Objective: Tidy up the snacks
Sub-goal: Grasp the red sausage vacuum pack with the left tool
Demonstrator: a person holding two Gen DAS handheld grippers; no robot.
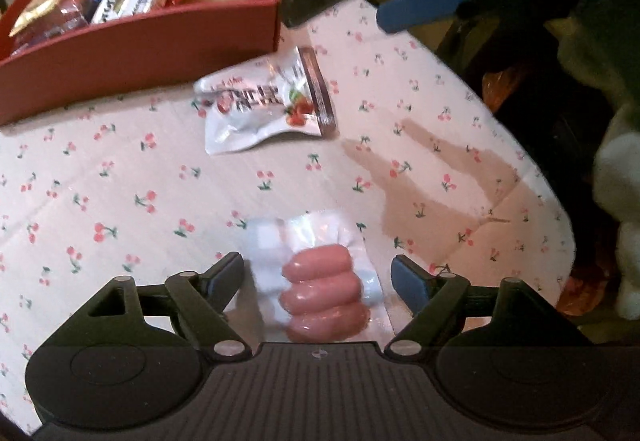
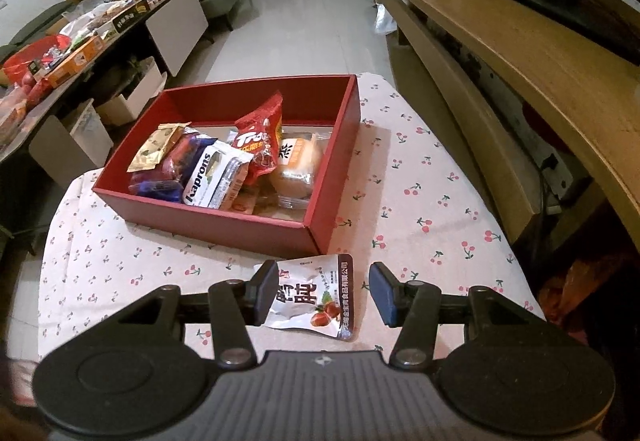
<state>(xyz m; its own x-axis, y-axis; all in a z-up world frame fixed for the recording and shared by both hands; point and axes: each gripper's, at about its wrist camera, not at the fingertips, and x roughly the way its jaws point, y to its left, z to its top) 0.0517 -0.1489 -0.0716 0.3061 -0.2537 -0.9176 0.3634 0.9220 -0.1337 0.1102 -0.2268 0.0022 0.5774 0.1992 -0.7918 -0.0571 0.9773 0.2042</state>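
A clear packet of pink sausages [image 1: 324, 289] lies on the cherry-print cloth, between the fingers of my left gripper [image 1: 316, 265]. That gripper is open and neither pad touches the packet. A white snack packet with a strawberry picture [image 1: 268, 105] [image 2: 312, 293] lies just in front of the red box [image 2: 320, 221] [image 1: 140, 37]. My right gripper [image 2: 324, 273] stands open around the white packet: its left finger overlaps the packet's edge, its right pad is well apart. One blue fingertip [image 1: 424, 7] of it shows in the left wrist view. The box holds several wrapped snacks.
The cloth-covered table [image 2: 420, 201] ends close on the right, beside a wooden TV bench [image 2: 520, 41]. To the left a cluttered side table [image 2: 80, 41] carries boxes and bags. A white plush shape [image 1: 624, 201] lies past the table's right edge.
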